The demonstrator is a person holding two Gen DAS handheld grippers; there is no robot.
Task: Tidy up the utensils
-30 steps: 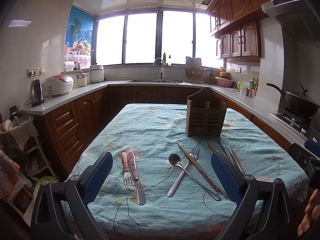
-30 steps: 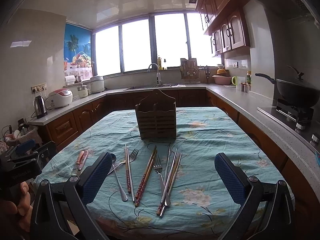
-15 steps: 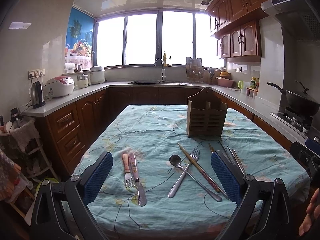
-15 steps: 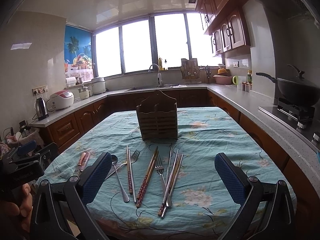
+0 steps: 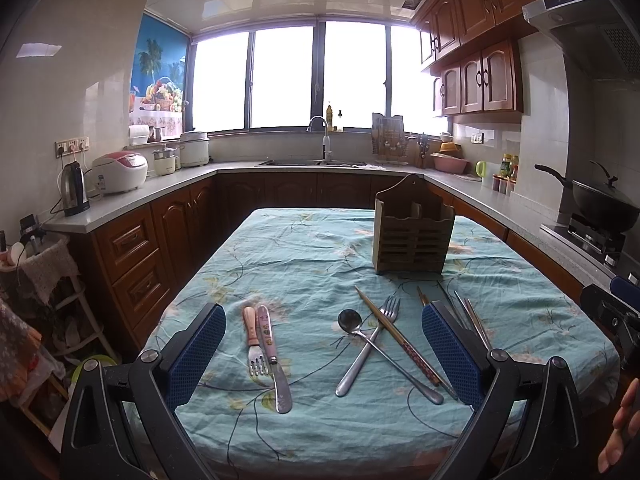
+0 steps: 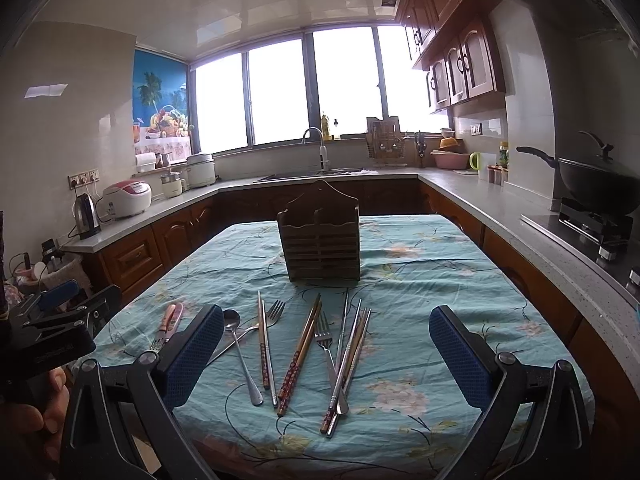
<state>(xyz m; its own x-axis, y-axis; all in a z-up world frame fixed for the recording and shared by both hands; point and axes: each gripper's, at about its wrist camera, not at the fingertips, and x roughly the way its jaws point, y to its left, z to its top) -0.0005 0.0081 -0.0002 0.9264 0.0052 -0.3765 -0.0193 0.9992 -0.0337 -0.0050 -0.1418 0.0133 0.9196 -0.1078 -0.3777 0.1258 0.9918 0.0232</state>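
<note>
A wooden utensil holder (image 5: 414,236) (image 6: 320,240) stands upright mid-table on a teal floral cloth. In front of it lie loose utensils: a pink-handled fork (image 5: 252,336) and small knife (image 5: 272,356) at the left, a spoon (image 5: 384,354) crossed with a fork (image 5: 370,344), patterned chopsticks (image 5: 400,340), and further right a fork (image 6: 326,344) among several chopsticks (image 6: 350,364). My left gripper (image 5: 324,354) hangs open above the table's near edge, nothing between its blue pads. My right gripper (image 6: 326,358) is likewise open and empty over the chopsticks.
The table (image 6: 460,280) fills the middle of a U-shaped kitchen. Counters (image 5: 132,204) carry a kettle (image 5: 74,194) and rice cooker (image 5: 120,172) at the left, a sink (image 5: 316,162) at the back, and a wok (image 6: 596,184) on the stove at the right. A hand (image 5: 620,428) shows at the right edge.
Both grippers have drifted slightly, the views rising a little over the table. No utensil has moved and both stay open.
</note>
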